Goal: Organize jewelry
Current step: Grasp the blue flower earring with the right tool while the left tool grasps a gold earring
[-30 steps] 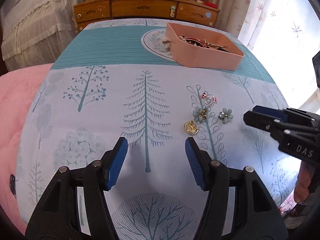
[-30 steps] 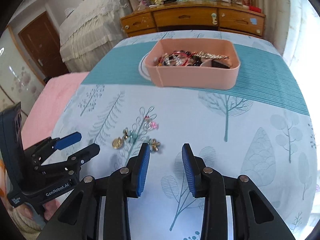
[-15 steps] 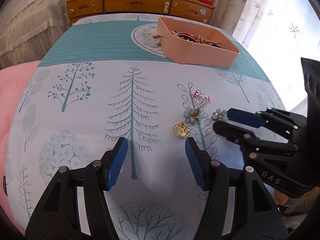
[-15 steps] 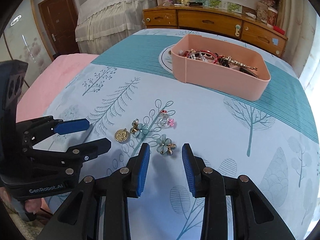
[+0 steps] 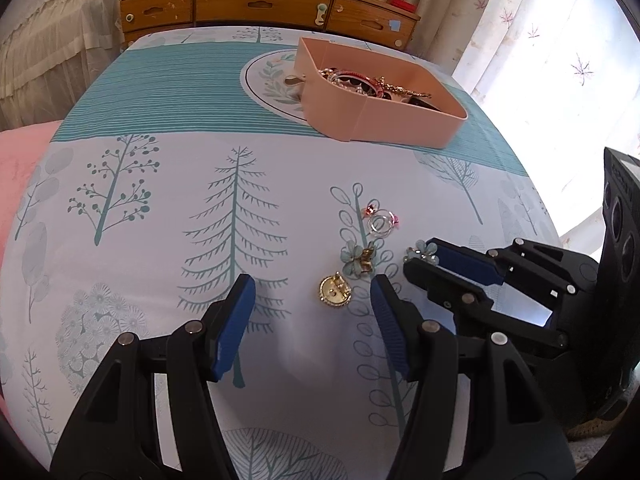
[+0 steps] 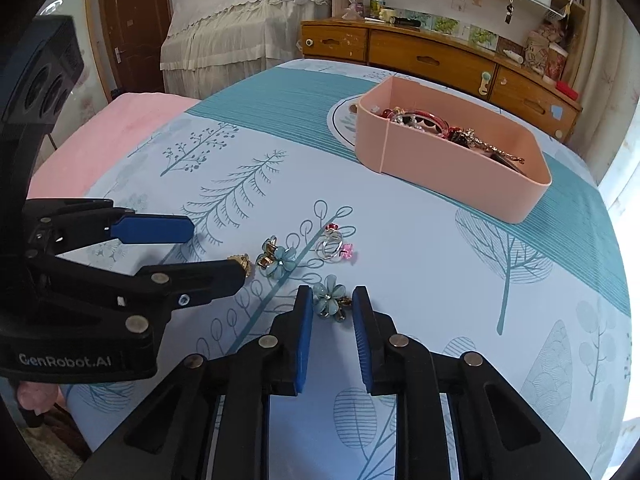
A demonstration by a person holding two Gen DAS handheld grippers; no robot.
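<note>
Several loose pieces lie on the tree-print cloth: a round gold brooch [image 5: 335, 292], a blue flower earring [image 5: 357, 258], a clear ring with pink stones [image 5: 382, 221] and a second blue flower earring [image 6: 329, 298]. My left gripper [image 5: 313, 302] is open, its jaws either side of the gold brooch. My right gripper [image 6: 331, 303] is open, its jaws closely flanking the second flower earring [image 5: 422, 251]. A pink tray [image 5: 400, 124] with jewelry stands farther back; it also shows in the right wrist view [image 6: 460, 172].
A wooden dresser [image 5: 264, 4] with small items stands beyond the table's far edge. A pink blanket [image 6: 120, 128] lies at the left. A curtain and bright window [image 5: 560, 40] are on the right. A draped bed [image 6: 240, 20] stands at the back left.
Both grippers have moved forward toward the loose pieces. The left now brackets the gold brooch, and the right now brackets the second flower earring. Both stay open.
</note>
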